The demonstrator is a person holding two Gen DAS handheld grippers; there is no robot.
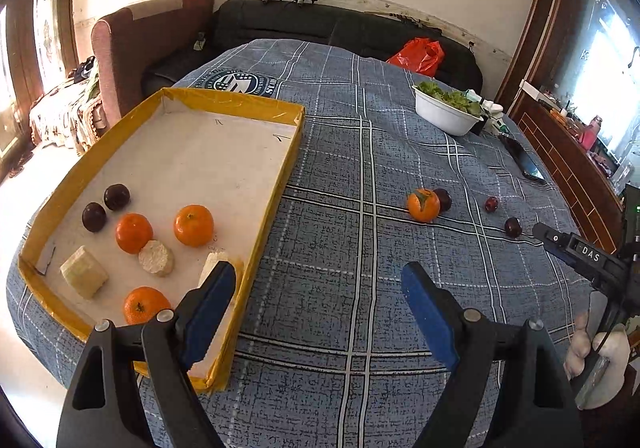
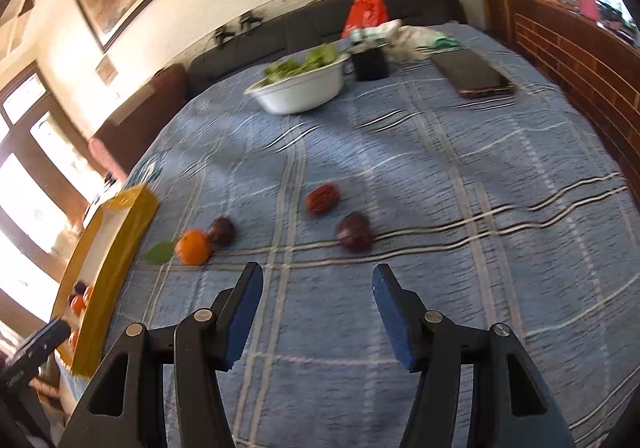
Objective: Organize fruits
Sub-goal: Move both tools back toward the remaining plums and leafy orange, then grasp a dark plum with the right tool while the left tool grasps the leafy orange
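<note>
The left gripper [image 1: 318,284] hangs above the checked blue cloth [image 1: 360,151] with its blue pads spread wide and nothing between them; its left pad sits over the near right corner of the yellow-edged tray [image 1: 288,163]. Inside the tray, from the left, lie two dark plums [image 1: 94,216] touching each other, a pale chunk [image 1: 84,277], three oranges [image 1: 134,232] and two more pale chunks (what they are cannot be told). To the right of the tray, well apart from it on the cloth, an orange [image 1: 423,204] rests against a dark plum [image 1: 443,199]. Further right are a small red fruit [image 1: 491,203] and another dark plum [image 1: 513,227]. Behind them stands a white bowl [image 1: 444,113] of green leaves, with a phone [image 1: 524,161] near the right edge.

The right gripper [image 2: 318,284] is likewise wide apart and holds nothing, poised over the cloth. In its blurred view the tray's [image 2: 120,244] corner is at the left, then a green leaf [image 2: 160,252] beside the orange [image 2: 193,246], which touches a plum [image 2: 222,230]. Ahead of the pads lie a wrinkled red fruit [image 2: 322,199] and a dark plum [image 2: 354,232], close together but apart.
</note>
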